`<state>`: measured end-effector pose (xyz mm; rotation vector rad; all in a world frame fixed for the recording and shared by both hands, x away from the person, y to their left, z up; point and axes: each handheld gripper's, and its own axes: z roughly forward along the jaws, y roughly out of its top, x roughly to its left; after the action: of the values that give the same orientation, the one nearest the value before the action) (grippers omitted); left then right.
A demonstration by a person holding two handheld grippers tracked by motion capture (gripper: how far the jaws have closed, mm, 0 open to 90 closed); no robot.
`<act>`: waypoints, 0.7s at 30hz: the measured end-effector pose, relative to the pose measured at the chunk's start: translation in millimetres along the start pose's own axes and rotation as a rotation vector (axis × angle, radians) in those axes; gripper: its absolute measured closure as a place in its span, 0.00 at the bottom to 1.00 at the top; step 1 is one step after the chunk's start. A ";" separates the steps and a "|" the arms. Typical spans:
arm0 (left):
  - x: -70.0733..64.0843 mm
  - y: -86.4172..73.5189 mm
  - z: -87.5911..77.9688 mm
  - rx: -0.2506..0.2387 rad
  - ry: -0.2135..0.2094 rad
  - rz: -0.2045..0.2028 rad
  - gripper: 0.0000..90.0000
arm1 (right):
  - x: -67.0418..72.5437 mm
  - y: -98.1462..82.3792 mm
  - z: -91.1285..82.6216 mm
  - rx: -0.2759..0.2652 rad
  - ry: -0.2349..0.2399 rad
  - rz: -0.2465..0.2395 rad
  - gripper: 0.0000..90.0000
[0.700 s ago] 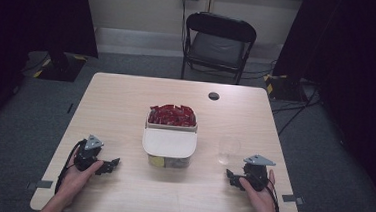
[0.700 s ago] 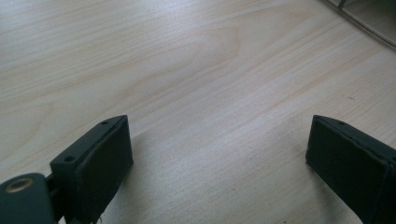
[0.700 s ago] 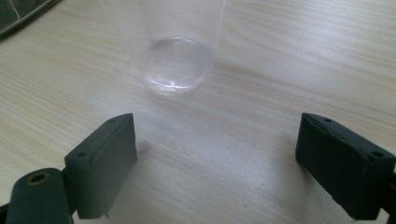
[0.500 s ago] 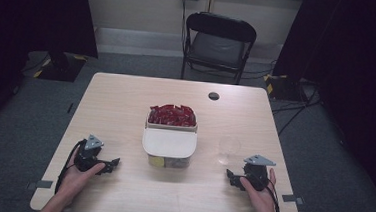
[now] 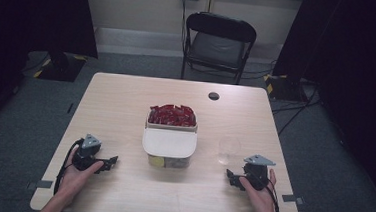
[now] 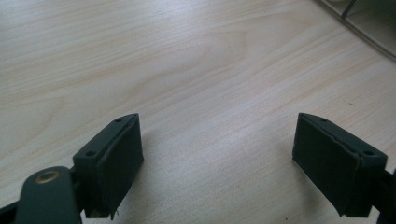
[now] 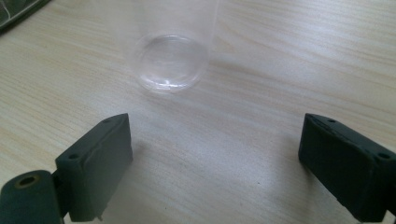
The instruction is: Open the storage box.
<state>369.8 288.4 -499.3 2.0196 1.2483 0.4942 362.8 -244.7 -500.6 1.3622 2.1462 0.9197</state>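
Your right gripper [image 5: 235,178] rests low on the table [image 5: 126,106], and its jaws stand wide apart with nothing between them. The clear cup [image 5: 229,149] stands upright just ahead of it — near, but not touching. Your left gripper [image 5: 107,162] rests on the other side, jaws wide apart too, with bare wood under them. In the middle sits a box [image 5: 169,150] with a white lid, and right behind it a tray of red packets [image 5: 172,115].

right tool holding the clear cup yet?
No. The right tool stands open over bare table, with the clear cup ahead of it, untouched.
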 end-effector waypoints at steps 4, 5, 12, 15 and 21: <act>-2.2 0.9 -0.6 -0.003 -0.019 0.012 0.18 | 0.0 0.0 0.0 0.000 0.000 0.000 0.10; -2.7 1.4 -1.3 -0.008 -0.025 0.013 0.18 | 0.1 0.0 0.0 0.000 0.000 0.001 0.10; -7.5 5.3 -5.0 -0.021 -0.073 0.021 0.18 | 0.1 -0.1 -0.1 0.000 -0.001 0.001 0.10; -10.0 7.1 -6.0 -0.023 -0.097 0.020 0.19 | 0.3 -0.4 -0.4 -0.001 -0.003 0.005 0.10; -14.6 11.2 -7.5 -0.045 -0.111 0.016 0.19 | 0.4 -0.7 -0.8 0.000 -0.006 0.006 0.10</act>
<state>365.3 274.9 -485.4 1.9928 1.1457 0.4079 361.7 -244.8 -500.6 1.3709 2.1384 0.9170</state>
